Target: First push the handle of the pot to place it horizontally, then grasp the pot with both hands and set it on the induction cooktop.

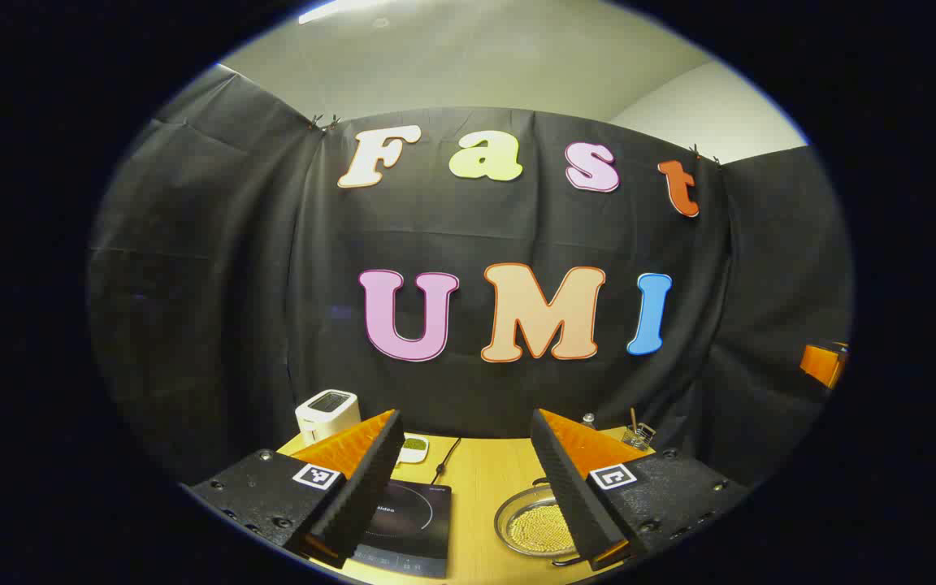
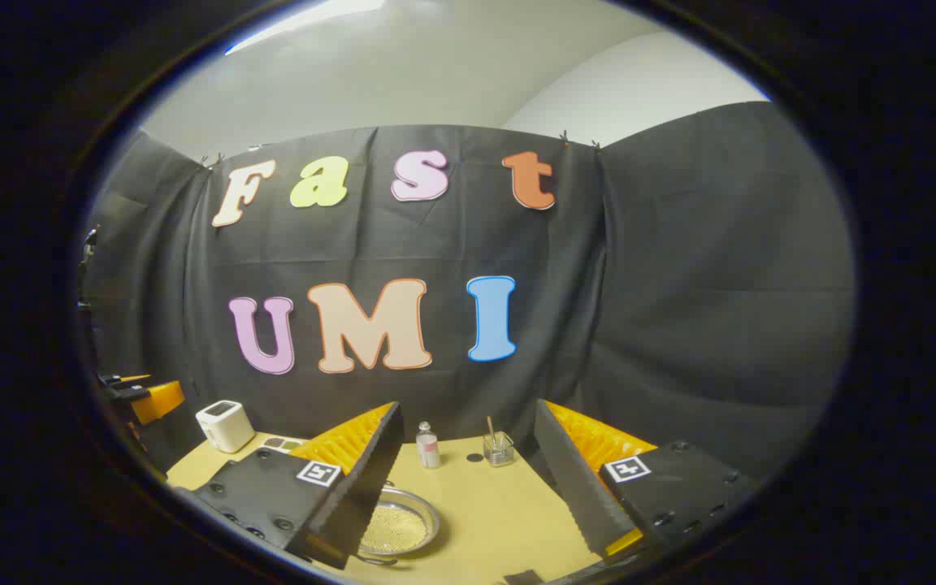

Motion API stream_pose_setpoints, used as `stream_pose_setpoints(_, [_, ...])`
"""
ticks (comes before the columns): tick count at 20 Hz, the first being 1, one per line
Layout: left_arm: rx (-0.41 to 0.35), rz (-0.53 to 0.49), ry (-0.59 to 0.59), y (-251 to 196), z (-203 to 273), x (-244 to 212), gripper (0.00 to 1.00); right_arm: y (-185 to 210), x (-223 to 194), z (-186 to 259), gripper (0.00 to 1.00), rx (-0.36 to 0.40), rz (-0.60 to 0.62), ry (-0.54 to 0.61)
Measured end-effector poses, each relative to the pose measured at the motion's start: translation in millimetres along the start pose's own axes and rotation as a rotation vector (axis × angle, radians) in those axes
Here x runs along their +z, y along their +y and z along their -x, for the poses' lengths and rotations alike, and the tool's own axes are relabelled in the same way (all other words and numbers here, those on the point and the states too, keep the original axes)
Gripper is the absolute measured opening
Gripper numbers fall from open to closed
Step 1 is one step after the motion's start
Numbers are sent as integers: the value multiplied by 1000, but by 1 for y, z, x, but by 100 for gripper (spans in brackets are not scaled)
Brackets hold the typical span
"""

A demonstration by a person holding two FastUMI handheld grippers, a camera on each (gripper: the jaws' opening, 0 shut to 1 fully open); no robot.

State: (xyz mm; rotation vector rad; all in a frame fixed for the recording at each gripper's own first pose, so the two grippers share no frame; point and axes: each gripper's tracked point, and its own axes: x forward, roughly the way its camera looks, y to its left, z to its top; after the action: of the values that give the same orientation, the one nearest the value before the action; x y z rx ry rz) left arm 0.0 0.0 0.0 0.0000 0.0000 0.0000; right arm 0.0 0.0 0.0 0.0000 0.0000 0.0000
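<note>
1. The left claw point(image 1: 464, 479) is hanging above the table point(image 1: 480, 475) with its jaws spread wide and nothing between them, probably so it can come down over the work without snagging.
2. The right claw point(image 2: 468, 479) is likewise hovering released, gripping nothing.
3. The pot point(image 1: 535, 526), a shallow metal pan holding pale grains, is sitting on the table just right of the induction cooktop point(image 1: 407, 520); its dark handle seems to be poking toward the near edge.
4. The toaster point(image 1: 326, 413), bottle point(image 2: 428, 445) and glass cup point(image 2: 499, 448) are standing back near the wall, leaving open room around the pot for a push.
</note>
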Motion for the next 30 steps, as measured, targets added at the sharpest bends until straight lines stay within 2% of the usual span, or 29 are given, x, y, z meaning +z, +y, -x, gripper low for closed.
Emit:
stream_pose_setpoints(2, [-6, -7, 9, -3, -1, -4, 92, -3, -2, 0, 96, -4, -7, 4])
stream_pose_setpoints(3, [-9, -10, 14, -4, -1, -6, 95, -5, -3, -1, 96, -3, -14, 8])
stream_pose_setpoints(5, [-13, -12, 20, -7, 0, -10, 92, -7, -5, -2, 96, -4, -25, 13])
stream_pose_setpoints(7, [-17, -10, 32, -9, 1, -15, 92, -9, -7, -4, 96, -7, -28, 21])
stream_pose_setpoints(8, [-17, -6, 37, -9, 2, -18, 95, -8, -8, -6, 96, -7, -27, 27])
stream_pose_setpoints(10, [-16, 1, 42, -7, 3, -20, 92, -6, -11, -6, 96, -2, -24, 38])
stream_pose_setpoints(11, [-13, -1, 42, -5, 2, -20, 95, -4, -13, -5, 96, 1, -22, 43])
stream_pose_setpoints(15, [15, -18, 56, 9, 5, -29, 95, 5, -18, -5, 96, 16, -12, 55])
stream_pose_setpoints(16, [18, -16, 59, 10, 7, -31, 95, 6, -19, -4, 100, 16, -9, 57])
stream_pose_setpoints(17, [20, -13, 61, 12, 8, -32, 95, 8, -22, -4, 96, 16, -7, 61])
stream_pose_setpoints(19, [25, -2, 60, 19, 13, -35, 95, 11, -27, -1, 96, 17, -4, 75])
stream_pose_setpoints(20, [27, 6, 58, 21, 15, -36, 92, 14, -30, 1, 96, 22, -4, 85])
stream_pose_setpoints(21, [29, 14, 56, 24, 17, -36, 95, 18, -32, 2, 96, 28, -4, 91])
stream_pose_setpoints(22, [33, 21, 52, 28, 19, -36, 92, 22, -35, 3, 96, 36, -3, 98])
stream_pose_setpoints(23, [41, 20, 52, 31, 21, -36, 95, 25, -38, 4, 97, 44, -1, 103])
stream_pose_setpoints(26, [79, -5, 41, 49, 33, -37, 95, 44, -55, 7, 100, 79, 8, 136])
stream_pose_setpoints(27, [86, -13, 40, 53, 37, -37, 95, 50, -63, 8, 99, 90, 12, 150])
stream_pose_setpoints(30, [104, -22, 54, 66, 51, -48, 92, 72, -92, 11, 80, 131, 22, 202])
